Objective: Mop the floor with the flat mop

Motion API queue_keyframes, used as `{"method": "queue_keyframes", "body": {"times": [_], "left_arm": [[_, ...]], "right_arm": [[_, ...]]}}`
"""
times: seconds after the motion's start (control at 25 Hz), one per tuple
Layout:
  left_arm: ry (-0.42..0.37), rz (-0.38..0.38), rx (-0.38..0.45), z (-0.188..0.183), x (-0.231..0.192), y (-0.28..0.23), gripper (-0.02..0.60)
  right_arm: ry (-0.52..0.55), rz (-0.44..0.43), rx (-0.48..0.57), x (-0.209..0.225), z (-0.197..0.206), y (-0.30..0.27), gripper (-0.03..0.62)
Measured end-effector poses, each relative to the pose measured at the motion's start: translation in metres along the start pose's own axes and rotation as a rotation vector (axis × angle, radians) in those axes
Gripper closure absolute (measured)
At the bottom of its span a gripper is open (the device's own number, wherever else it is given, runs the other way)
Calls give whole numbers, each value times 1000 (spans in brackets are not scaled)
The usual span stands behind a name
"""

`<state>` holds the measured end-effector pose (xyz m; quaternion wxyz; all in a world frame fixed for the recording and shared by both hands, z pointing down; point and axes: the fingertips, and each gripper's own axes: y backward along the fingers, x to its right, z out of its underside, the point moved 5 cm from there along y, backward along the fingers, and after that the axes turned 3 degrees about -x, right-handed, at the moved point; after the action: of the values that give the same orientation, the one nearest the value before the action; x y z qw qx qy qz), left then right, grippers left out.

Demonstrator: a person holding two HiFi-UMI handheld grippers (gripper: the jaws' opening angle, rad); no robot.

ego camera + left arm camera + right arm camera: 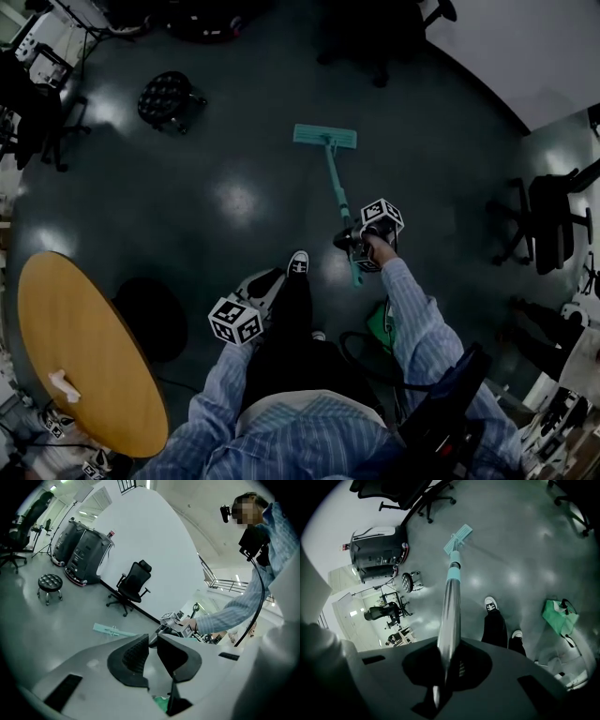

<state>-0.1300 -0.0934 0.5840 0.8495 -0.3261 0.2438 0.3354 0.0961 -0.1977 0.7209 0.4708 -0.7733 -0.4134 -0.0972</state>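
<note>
In the head view, a round table with an orange-brown wooden top [84, 347] is being shown at eight o'clock. A black round stool with a tufted seat [167, 98] is standing well apart from it at eleven o'clock, on the dark grey glossy floor [272, 197].

Near the centre, the left gripper [270, 279] is being held out at six o'clock, just beside a black-and-white shoe [298, 263]. Its black ribbed pads [131, 656] are being kept a little apart, released, and nothing is being grasped between them.

The flat mop with a teal rectangular head and a teal-and-metal handle [337, 187] is being shown right of centre. Its head is lying flat on the floor at twelve o'clock, and its handle is slanting back toward the person at four o'clock.

The right gripper [354, 246] is being held at the near part of that handle. In the right gripper view its dark pads [466, 667] are being clenched on the metal shaft, which is running straight out from between the jaws toward the mop head at twelve o'clock.

A green bag [378, 323] is lying on the floor at five o'clock, just beside the striped sleeve [412, 328] of the right arm.

A black office chair [548, 220] is standing at three o'clock, well apart from the mop.
</note>
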Motion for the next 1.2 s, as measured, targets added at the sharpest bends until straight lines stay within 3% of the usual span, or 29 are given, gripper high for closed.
{"method": "queue_keyframes", "body": {"times": [0.24,0.48,1.0,1.2], "left_arm": [[-81,31,0,18,29,30,523],[-109,38,24,44,63,57,523],[-150,66,85,125,150,136,523],[-165,75,63,153,166,166,523]], "right_arm": [[-18,-11,-13,59,101,-12,563],[-38,-58,-13,106,185,-18,563],[-27,-34,-34,221,342,-43,563],[-29,-34,-52,250,394,-63,563]]}}
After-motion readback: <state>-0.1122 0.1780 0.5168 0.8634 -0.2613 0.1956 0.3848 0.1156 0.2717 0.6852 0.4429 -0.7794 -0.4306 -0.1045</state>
